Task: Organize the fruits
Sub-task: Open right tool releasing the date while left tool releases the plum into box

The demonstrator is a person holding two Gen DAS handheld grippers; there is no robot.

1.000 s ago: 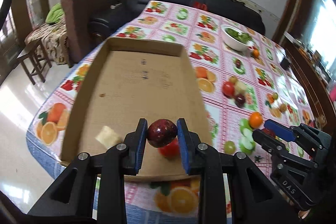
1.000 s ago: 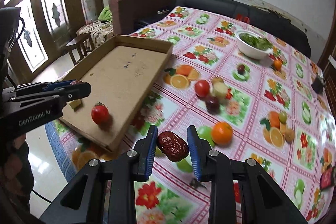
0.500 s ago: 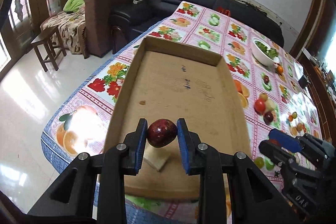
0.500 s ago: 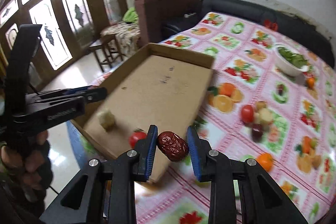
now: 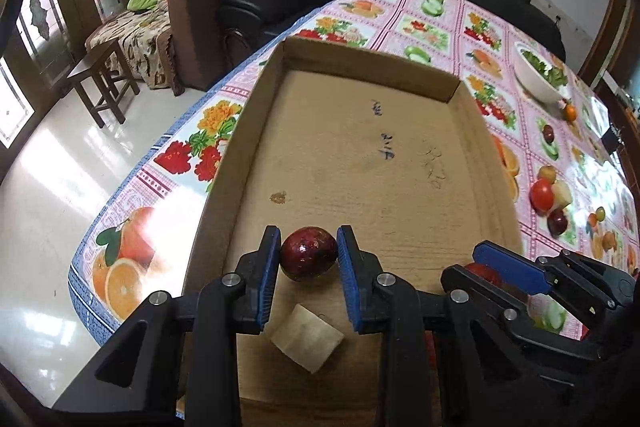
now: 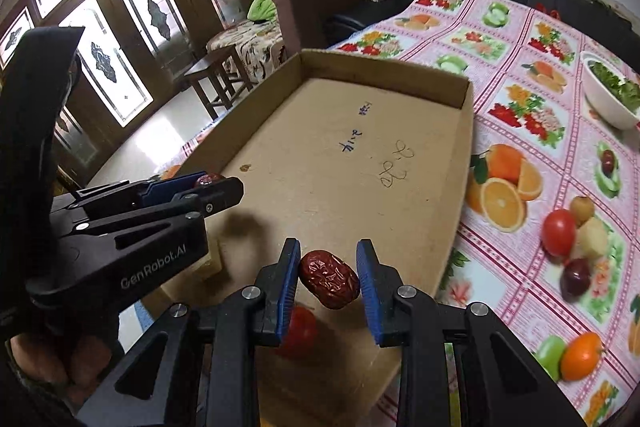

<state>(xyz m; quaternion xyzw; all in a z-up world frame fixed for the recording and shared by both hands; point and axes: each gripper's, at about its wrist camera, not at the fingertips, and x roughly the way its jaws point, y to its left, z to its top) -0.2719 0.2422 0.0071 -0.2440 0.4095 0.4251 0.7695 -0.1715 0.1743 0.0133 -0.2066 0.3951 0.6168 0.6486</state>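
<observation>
White lettering on the black body of the left gripper (image 6: pixel 208 189) reads "GenRobot.AI". Handwritten pen marks sit on the floor of the shallow brown cardboard tray (image 5: pixel 360 163), too scrawled to read. The left gripper (image 5: pixel 308 259) is clenched on a glossy, dark red, round plum-like fruit (image 5: pixel 307 253), held above the tray's near end over a pale yellow fruit chunk (image 5: pixel 307 341). The right gripper (image 6: pixel 328 277) grasps a wrinkled, oblong, dark red date (image 6: pixel 329 279) above the tray's near right corner, with a red tomato (image 6: pixel 298 331) lying in the tray beneath it. The tray rests on the desk's pink fruit-print cloth (image 6: pixel 516 95).
</observation>
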